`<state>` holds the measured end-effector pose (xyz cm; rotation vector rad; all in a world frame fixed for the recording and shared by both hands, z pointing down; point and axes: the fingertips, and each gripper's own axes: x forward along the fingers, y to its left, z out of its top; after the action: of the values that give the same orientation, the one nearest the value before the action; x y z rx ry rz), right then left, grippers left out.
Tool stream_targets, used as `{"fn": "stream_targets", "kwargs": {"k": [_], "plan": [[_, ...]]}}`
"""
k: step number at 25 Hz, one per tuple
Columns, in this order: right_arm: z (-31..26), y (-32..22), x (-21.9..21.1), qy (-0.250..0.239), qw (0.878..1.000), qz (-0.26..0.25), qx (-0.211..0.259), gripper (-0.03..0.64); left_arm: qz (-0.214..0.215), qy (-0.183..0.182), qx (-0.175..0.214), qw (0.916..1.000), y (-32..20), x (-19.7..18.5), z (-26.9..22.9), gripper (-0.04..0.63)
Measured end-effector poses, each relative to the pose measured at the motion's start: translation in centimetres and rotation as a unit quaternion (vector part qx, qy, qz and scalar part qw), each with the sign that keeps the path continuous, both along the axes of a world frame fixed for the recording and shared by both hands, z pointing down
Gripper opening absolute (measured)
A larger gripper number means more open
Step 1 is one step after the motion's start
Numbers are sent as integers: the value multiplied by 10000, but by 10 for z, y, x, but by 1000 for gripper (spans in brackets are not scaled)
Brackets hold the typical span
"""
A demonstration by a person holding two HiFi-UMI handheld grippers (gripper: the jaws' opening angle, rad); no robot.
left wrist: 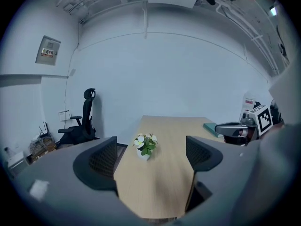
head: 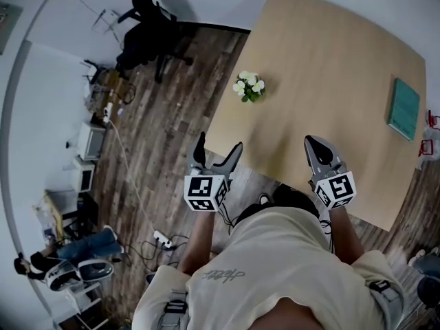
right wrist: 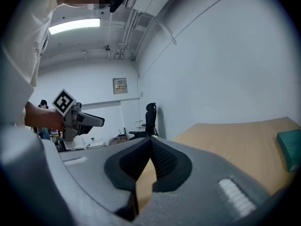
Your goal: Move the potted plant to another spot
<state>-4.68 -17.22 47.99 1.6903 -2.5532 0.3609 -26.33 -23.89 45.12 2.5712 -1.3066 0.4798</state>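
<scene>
A small potted plant with white flowers and green leaves in a white pot stands near the left edge of the light wooden table. In the left gripper view the potted plant sits ahead, centred between the wide-apart jaws. My left gripper is open and hovers at the table's near left corner, well short of the plant. My right gripper is shut on nothing, over the table's near edge. In the right gripper view its jaws meet at the tips.
A teal book lies at the table's right side. A black office chair stands beyond the table's far left corner. Boxes, cables and a power strip lie on the wood floor to the left. A seated person is at lower left.
</scene>
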Motion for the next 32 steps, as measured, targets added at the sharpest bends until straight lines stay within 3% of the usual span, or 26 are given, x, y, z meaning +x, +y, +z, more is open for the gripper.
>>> {"fn": "stream_targets", "kwargs": {"k": [5,10,16,20,32], "plan": [[5,-16,8,-122,9999,-14,-12,3,57,-19,-19,10000,-11,17,-1,471],[0,-28,8,-575,9982,140,-51,3,121,53,-129,9998,-17,19,7,468],[-4,-40,3,-227,9992,329,-29,3,323,128,-127,9993,-39,8,13,466],[-15,-43,-7,-160,9972,725,-11,3,520,115,-279,9982,-57,-3,29,428],[-30,-69,-13,31,9845,1753,-72,3,1420,287,-388,9887,-126,22,46,437]]}}
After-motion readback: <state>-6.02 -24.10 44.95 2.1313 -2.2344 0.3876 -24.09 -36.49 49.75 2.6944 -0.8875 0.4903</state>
